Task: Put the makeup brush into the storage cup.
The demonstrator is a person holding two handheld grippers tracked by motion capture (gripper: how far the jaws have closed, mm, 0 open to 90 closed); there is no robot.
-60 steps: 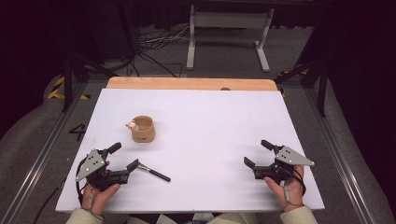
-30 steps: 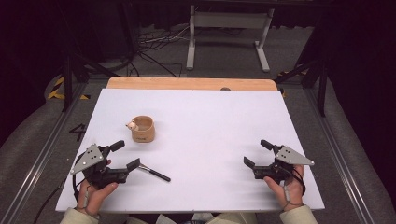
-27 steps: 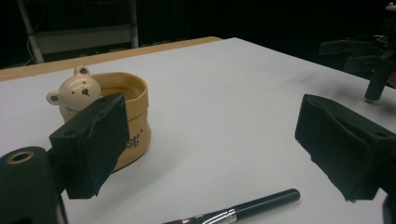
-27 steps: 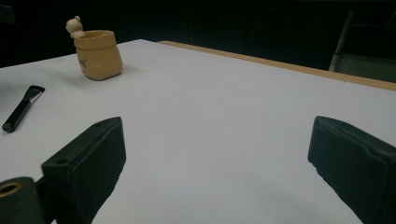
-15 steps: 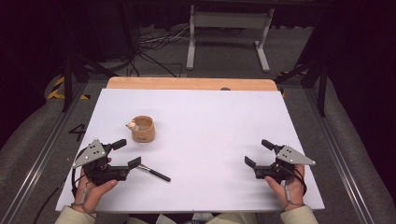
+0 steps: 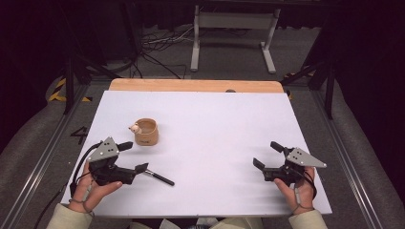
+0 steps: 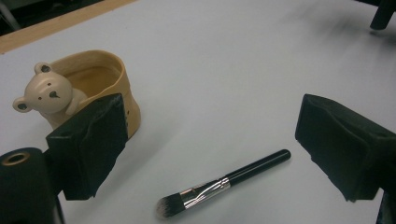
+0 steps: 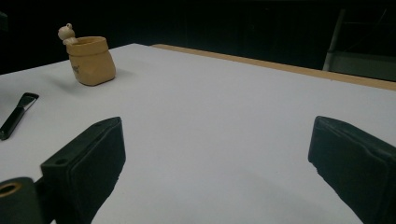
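While the white table point(image 6: 215, 124) lies bare across its middle, I hold a gripper at each near corner, both with jaws spread wide and nothing between them. The bear-faced cup point(image 6: 145, 131) stands upright just beyond my left gripper point(image 6: 130, 157). The makeup brush point(image 7: 224, 183) lies flat between that gripper's jaws and a little ahead, bristles toward me, its black handle slanting away toward the table's middle. My right gripper point(image 6: 267, 155) sits well apart, so the left looks the likelier one to close on the brush.
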